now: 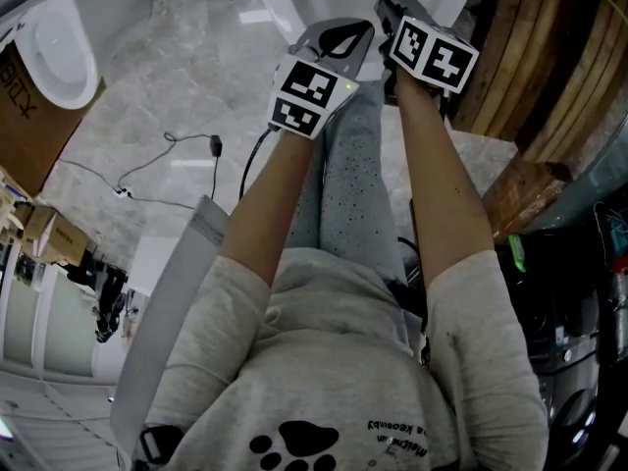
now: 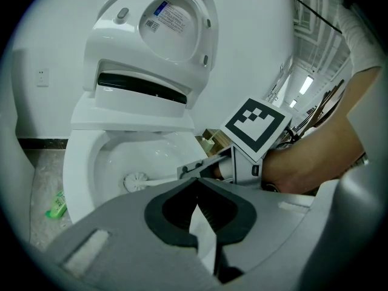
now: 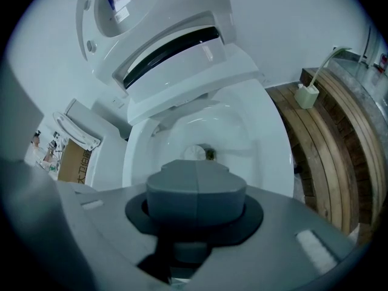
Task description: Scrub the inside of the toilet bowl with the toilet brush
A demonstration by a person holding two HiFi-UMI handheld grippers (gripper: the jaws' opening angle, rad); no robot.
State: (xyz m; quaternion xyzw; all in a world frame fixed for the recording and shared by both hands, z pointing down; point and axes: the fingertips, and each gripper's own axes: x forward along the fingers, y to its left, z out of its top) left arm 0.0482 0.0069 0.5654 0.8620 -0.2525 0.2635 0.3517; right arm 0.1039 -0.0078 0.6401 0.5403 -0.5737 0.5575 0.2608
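The white toilet (image 2: 121,108) stands with lid and seat raised, and its bowl (image 3: 254,126) lies open below both grippers. The toilet brush's white head (image 2: 136,181) rests low inside the bowl, also showing past the right jaws as a brush head (image 3: 194,152). Its handle (image 2: 173,176) runs right into my right gripper (image 2: 203,170), which is shut on it. The right gripper (image 3: 195,187) hides the handle in its own view. My left gripper (image 2: 195,185) hovers in front of the rim, jaws shut with nothing held. In the head view the left gripper (image 1: 339,37) and right gripper (image 1: 388,8) sit side by side at the toilet.
Curved wooden slats (image 3: 330,144) rise right of the toilet, with a small soap bottle (image 3: 307,96) on top. A second white fixture (image 1: 54,52) and a cardboard box (image 1: 29,116) stand far left. A cable (image 1: 167,165) trails over the floor. A green item (image 2: 56,205) lies by the base.
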